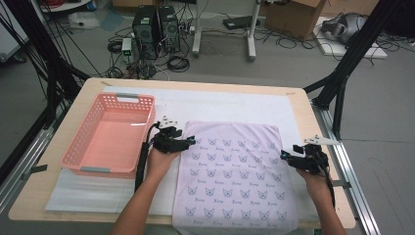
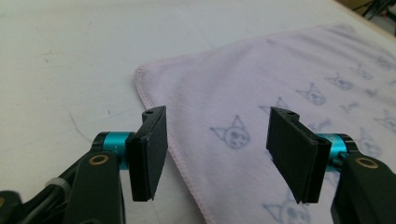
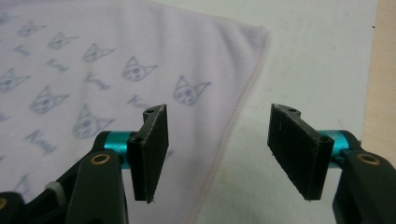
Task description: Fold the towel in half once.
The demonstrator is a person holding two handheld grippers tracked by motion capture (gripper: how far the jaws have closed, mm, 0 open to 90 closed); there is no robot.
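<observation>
A pale pink towel printed with small cat faces lies flat on the white mat, its near end hanging over the table's front edge. My left gripper hovers at the towel's left edge near the far left corner, jaws open. In the left gripper view the towel edge runs between the left gripper's jaws, and nothing is pinched. My right gripper sits at the towel's right edge, also open. In the right gripper view the towel hem passes between the right gripper's jaws without touching either.
A pink plastic basket stands empty on the left of the white mat. The wooden table ends just right of my right hand. Computers, cables and black frame legs stand on the floor beyond.
</observation>
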